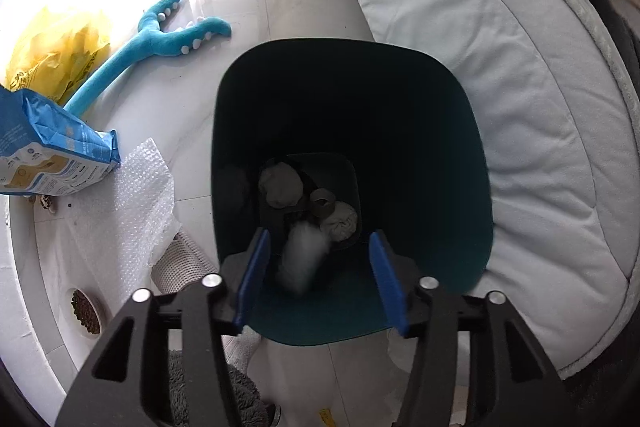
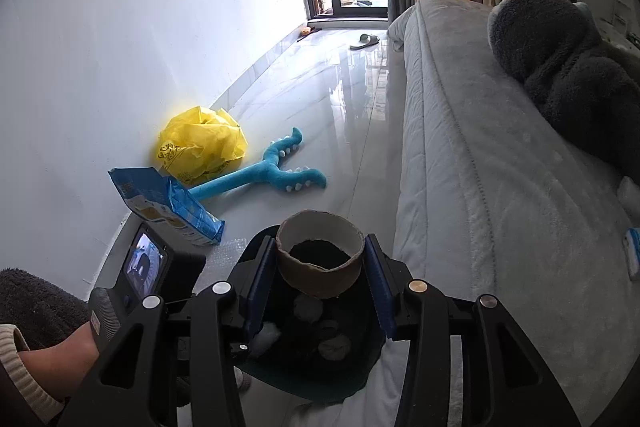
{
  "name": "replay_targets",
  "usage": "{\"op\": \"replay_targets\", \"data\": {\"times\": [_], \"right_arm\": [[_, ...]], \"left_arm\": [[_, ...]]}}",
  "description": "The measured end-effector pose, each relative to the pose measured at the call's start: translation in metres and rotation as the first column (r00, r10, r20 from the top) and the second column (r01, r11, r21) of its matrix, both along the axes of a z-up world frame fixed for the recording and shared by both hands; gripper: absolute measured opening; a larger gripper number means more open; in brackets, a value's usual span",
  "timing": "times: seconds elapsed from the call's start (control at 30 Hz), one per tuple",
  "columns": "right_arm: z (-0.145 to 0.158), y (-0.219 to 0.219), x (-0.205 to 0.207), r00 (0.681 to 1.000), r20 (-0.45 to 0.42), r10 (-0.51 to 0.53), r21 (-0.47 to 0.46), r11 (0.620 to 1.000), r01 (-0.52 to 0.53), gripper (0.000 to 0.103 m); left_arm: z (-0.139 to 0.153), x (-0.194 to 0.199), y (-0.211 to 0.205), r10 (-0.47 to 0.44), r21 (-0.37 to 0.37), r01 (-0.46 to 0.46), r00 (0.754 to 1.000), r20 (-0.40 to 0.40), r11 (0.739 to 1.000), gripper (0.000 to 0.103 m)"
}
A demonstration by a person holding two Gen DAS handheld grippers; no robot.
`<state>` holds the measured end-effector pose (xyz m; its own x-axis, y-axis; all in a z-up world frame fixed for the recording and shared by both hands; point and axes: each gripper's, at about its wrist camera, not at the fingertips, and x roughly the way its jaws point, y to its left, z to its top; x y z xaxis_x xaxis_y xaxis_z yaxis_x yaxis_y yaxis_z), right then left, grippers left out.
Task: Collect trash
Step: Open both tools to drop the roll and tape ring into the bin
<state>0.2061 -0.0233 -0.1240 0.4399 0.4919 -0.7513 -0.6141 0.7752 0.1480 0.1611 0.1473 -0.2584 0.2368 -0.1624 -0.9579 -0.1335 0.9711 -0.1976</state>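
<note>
Your right gripper (image 2: 320, 267) clamps one torn brown cardboard ring (image 2: 320, 259); your left gripper (image 1: 318, 275) gapes empty over the bin (image 1: 460, 167), one white wad (image 1: 304, 259) blurred between its fingers.

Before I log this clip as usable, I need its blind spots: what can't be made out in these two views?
- Left wrist view: blurred white scrap between the left gripper fingers; identity unreadable.
- Same view: dark teal plastic bin, floor shadowed, near rim hidden by gripper.
- Right wrist view: brown cardboard ring in the right gripper hides the bin's middle.
</note>
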Motion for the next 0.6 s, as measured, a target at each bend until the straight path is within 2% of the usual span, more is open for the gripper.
{"op": "replay_targets", "data": {"times": [0.23, 0.43, 0.6], "right_arm": [[-0.022, 0.017, 0.006, 0.998, -0.052, 0.019, -0.029, 0.999, -0.02, 0.045], [-0.05, 0.032, 0.011, 0.994, -0.108, 0.029, -0.078, 0.996, -0.038, 0.045], [-0.07, 0.041, 0.016, 0.987, -0.156, 0.027, -0.101, 0.994, -0.043, 0.045]], "left_arm": [[0.012, -0.008, 0.023, 0.039, -0.007, -0.038, 0.997, 0.067, 0.999, 0.074], [0.029, -0.014, 0.043, 0.076, -0.009, -0.075, 0.987, 0.142, 0.997, 0.078], [0.049, -0.021, 0.058, 0.092, -0.006, -0.094, 0.968, 0.232, 0.996, 0.081]]}}
